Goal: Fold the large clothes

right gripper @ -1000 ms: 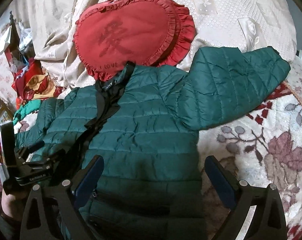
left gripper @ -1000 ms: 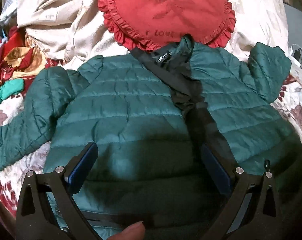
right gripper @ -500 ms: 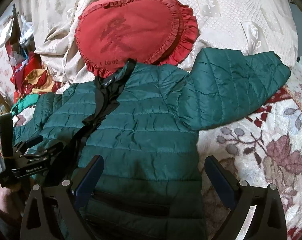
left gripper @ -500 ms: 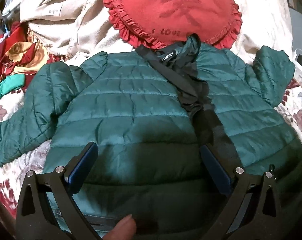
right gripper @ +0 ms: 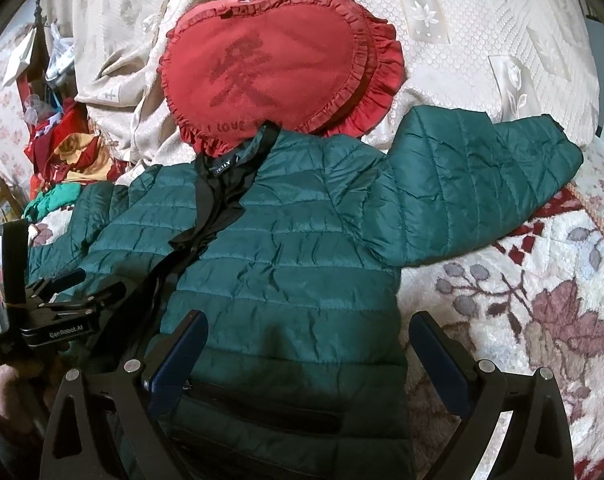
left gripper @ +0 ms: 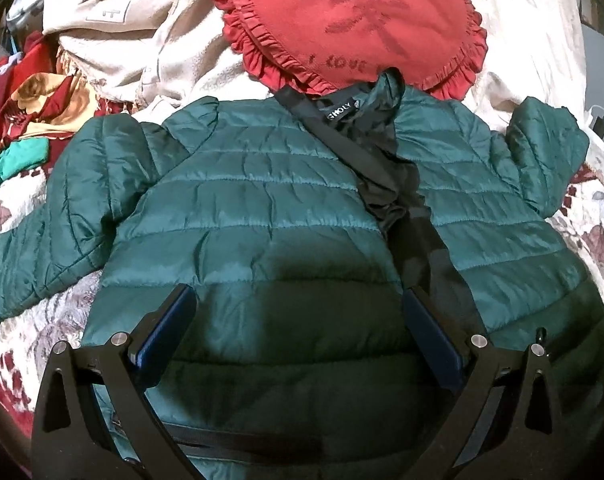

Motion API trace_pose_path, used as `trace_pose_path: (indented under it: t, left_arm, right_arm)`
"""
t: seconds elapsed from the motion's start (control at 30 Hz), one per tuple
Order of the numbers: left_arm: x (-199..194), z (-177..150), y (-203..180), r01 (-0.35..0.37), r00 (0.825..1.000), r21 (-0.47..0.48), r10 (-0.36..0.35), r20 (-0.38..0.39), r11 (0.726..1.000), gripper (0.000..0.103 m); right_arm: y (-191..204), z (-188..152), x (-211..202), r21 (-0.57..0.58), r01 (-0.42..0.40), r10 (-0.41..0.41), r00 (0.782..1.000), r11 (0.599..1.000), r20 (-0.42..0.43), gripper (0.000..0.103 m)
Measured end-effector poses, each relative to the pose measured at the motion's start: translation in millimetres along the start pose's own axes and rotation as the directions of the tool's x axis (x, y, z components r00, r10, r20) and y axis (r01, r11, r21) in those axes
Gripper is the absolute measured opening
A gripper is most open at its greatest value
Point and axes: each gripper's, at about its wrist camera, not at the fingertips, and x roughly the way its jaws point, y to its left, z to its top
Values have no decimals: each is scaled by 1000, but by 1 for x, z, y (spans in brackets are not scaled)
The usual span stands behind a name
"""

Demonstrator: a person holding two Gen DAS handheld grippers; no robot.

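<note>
A dark green quilted puffer jacket [left gripper: 261, 216] lies front up on a floral bedspread, collar away from me, black lining showing along the open zip. It also shows in the right wrist view [right gripper: 293, 248]. Its left sleeve [left gripper: 41, 240] spreads out to the left and its right sleeve [right gripper: 474, 188] to the right. My left gripper [left gripper: 297, 316] is open and empty over the jacket's lower left front. My right gripper [right gripper: 308, 334] is open and empty over the lower right front, straddling the jacket's right side edge. The left gripper's body [right gripper: 53, 320] shows at the left of the right wrist view.
A red frilled heart-shaped cushion [left gripper: 354, 24] lies just beyond the collar, also in the right wrist view [right gripper: 277, 76]. Beige bedding [left gripper: 133, 32] is piled at the back left. Colourful clothes [left gripper: 29, 120] lie at the far left. The floral bedspread [right gripper: 522, 320] extends right.
Both grippers have drawn back slightly toward the jacket's hem, so the jacket and cushion sit lower and nearer in view. Both jaws stay open. The jacket has not moved.
</note>
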Motion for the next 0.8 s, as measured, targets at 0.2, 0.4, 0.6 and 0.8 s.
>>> trace_pose_path:
  t: [0.2, 0.4, 0.6, 0.8]
  left_arm:
    - [-1, -1, 0, 18, 1000, 0, -18, 3, 1000, 103]
    - [0, -2, -3, 25, 1000, 15, -25, -5, 1000, 103]
    - [4, -4, -6, 21, 1000, 31, -21, -8, 999, 103]
    - [7, -6, -4, -4, 1000, 28, 4, -7, 1000, 103]
  right_arm:
    - [4, -1, -2, -17, -8, 8, 1000, 1000, 2, 100]
    - [6, -2, -2, -23, -5, 5, 1000, 1000, -3, 100]
    - [6, -3, 2, -27, 15, -16, 1000, 1000, -23, 100]
    - [5, -3, 4, -28, 26, -27, 999, 999, -29, 100]
